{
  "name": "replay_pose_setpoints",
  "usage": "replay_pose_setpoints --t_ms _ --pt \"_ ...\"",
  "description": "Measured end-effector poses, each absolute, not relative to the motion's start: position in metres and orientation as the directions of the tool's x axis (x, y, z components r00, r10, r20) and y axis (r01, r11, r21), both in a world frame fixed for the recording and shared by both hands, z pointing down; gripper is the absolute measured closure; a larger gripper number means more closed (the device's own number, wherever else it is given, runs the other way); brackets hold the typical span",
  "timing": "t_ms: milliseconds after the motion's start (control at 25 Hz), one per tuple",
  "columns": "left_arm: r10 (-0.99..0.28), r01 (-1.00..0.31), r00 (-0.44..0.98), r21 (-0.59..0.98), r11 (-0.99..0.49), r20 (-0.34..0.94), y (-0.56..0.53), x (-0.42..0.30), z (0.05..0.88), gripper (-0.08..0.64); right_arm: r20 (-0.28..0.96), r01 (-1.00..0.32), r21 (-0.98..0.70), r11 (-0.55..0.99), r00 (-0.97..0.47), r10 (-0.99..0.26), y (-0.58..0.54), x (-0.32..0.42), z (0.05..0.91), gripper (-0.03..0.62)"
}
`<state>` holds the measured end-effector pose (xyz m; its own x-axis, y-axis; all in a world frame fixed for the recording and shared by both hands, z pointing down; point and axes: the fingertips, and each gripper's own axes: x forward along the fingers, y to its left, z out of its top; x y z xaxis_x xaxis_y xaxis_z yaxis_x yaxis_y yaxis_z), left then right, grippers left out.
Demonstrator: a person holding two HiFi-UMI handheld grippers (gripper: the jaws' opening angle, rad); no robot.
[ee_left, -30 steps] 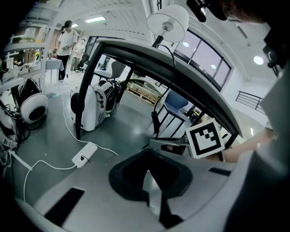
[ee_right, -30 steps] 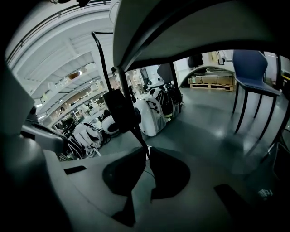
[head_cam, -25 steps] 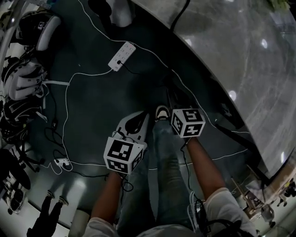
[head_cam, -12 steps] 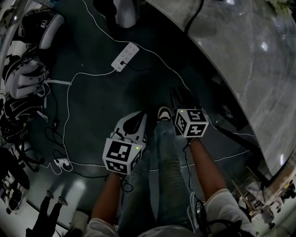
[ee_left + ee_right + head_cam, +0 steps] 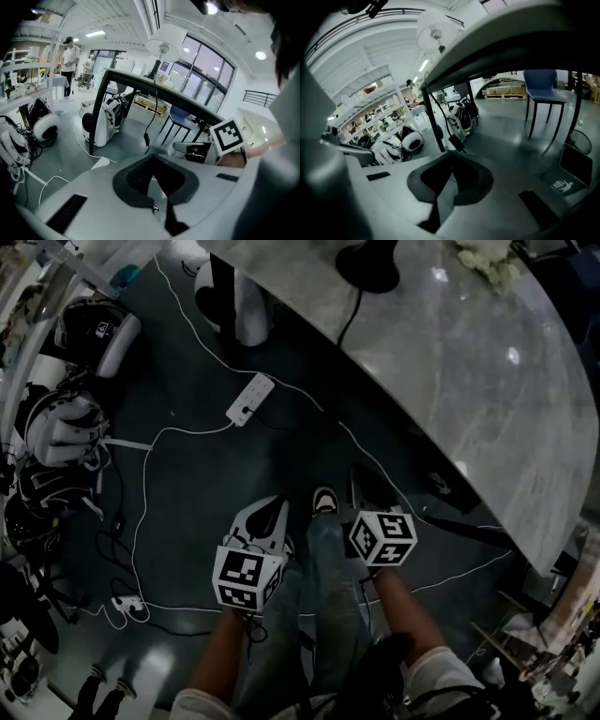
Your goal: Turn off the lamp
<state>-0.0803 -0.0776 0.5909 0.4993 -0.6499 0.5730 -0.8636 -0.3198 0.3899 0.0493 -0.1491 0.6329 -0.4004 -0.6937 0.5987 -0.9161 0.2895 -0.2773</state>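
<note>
Above and ahead of both fingertips: lamp [image 5: 165,41] on table [image 5: 487,381], its cord switch [image 5: 146,138] hanging nearer. Left gripper [image 5: 269,517]: closed, empty. Right gripper [image 5: 364,491]: jaws just closed, nothing between. Risk: closed tips likely nudge the dangling switch aside, not press it.

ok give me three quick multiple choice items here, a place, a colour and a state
1. Where does the lamp base stand? A on the floor; B on the marble table; C on a chair.
2. What colour is the power strip? A white; B red; C yellow.
3. How do the jaws of the left gripper stand? A wide apart; B closed on a cord; C together, empty.
Answers: B, it sits on the table's top; A, its casing is plainly white; C, they meet with nothing between.
</note>
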Motion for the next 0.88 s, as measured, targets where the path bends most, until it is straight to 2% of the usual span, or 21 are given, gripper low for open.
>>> replay_pose_setpoints --t_ms 240,440,880 --pt "-0.705 -0.868 0.491 0.358 -0.345 0.511 -0.065 -0.078 0.491 0.552 0.527 -0.912 -0.302 0.278 -0.403 -0.748 -0.118 0.049 0.501 0.592" --pt "-0.754 -0.843 0.525 0.367 -0.394 0.395 -0.061 -0.067 0.385 0.552 0.447 -0.902 -0.355 0.246 -0.396 -0.803 -0.106 0.046 0.394 0.592" --pt "-0.854 -0.883 0.420 0.354 -0.307 0.307 -0.062 -0.088 0.255 0.552 0.366 -0.907 -0.326 0.266 -0.381 -0.849 -0.095 0.044 0.262 0.592"
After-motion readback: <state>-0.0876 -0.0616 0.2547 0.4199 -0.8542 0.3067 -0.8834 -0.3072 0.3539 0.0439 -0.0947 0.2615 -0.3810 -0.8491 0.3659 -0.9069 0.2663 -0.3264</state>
